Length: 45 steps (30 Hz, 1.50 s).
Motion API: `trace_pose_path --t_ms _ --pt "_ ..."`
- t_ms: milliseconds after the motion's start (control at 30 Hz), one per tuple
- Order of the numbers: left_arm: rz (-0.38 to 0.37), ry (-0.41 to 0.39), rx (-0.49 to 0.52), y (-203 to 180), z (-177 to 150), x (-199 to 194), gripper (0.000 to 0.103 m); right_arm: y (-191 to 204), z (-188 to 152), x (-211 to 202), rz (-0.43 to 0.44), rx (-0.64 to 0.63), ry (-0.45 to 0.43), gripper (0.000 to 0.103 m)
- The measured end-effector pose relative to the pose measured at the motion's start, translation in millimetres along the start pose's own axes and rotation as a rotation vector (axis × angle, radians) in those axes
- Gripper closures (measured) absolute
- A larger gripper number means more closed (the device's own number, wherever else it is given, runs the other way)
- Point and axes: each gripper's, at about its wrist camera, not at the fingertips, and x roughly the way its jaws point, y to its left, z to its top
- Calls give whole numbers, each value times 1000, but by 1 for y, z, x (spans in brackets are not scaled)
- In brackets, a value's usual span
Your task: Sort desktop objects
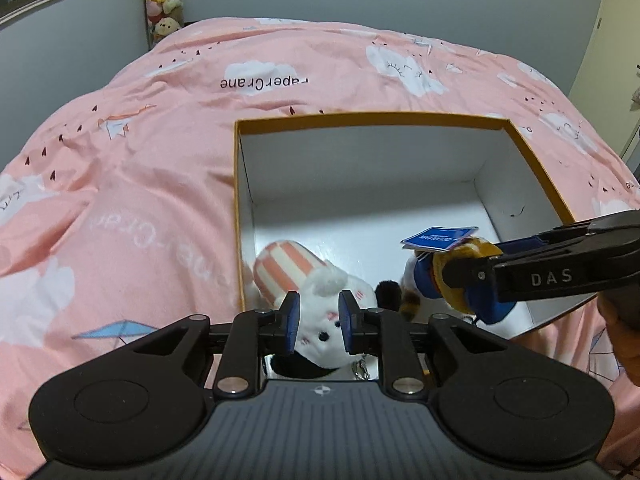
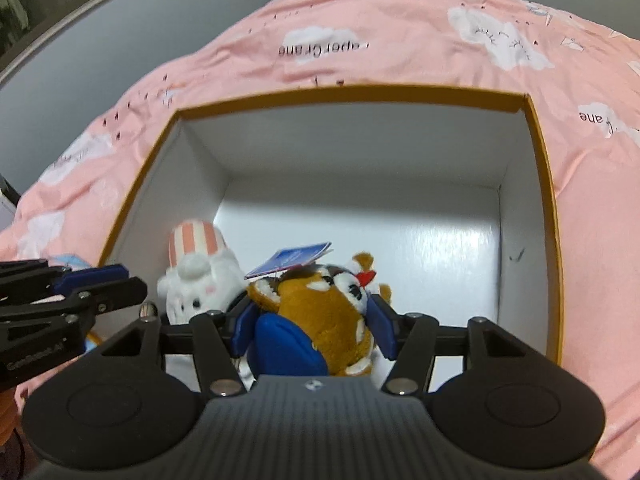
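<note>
Orange-rimmed box (image 2: 536, 148) on pink bed (image 1: 120, 160) | white plush (image 1: 320, 320) between left tool (image 1: 319, 322), narrow, grip unclear | brown plush (image 2: 328, 312) clamped in right tool (image 2: 312, 332)

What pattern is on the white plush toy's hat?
Pink-and-white vertical stripes on the white plush toy's hat; clearest in the left wrist view.

Dim indoor light, fisheye bending, slight blur
</note>
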Motion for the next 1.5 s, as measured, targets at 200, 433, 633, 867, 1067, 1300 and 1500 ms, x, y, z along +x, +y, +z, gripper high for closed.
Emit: trace_pose_path --t_ms 200,433,633,867,1067,1300,1500 --pt "25 -41 -6 -1 -9 -8 78 8 -2 -15 -11 -58 2 39" --pt "75 -101 -132 18 -20 -31 77 48 12 -19 37 -224 -24 39" --pt "88 -111 -196 40 -21 -45 73 83 21 5 66 -339 32 39" --pt "40 9 -194 45 -26 -29 73 107 27 36 50 -444 88 36" --pt "49 34 -170 39 -28 -21 73 120 27 60 28 -526 130 34" --pt "77 40 -172 33 -30 -14 73 113 29 75 62 -458 175 51" --pt "88 34 -148 27 -29 -11 73 100 34 63 54 -386 126 71"
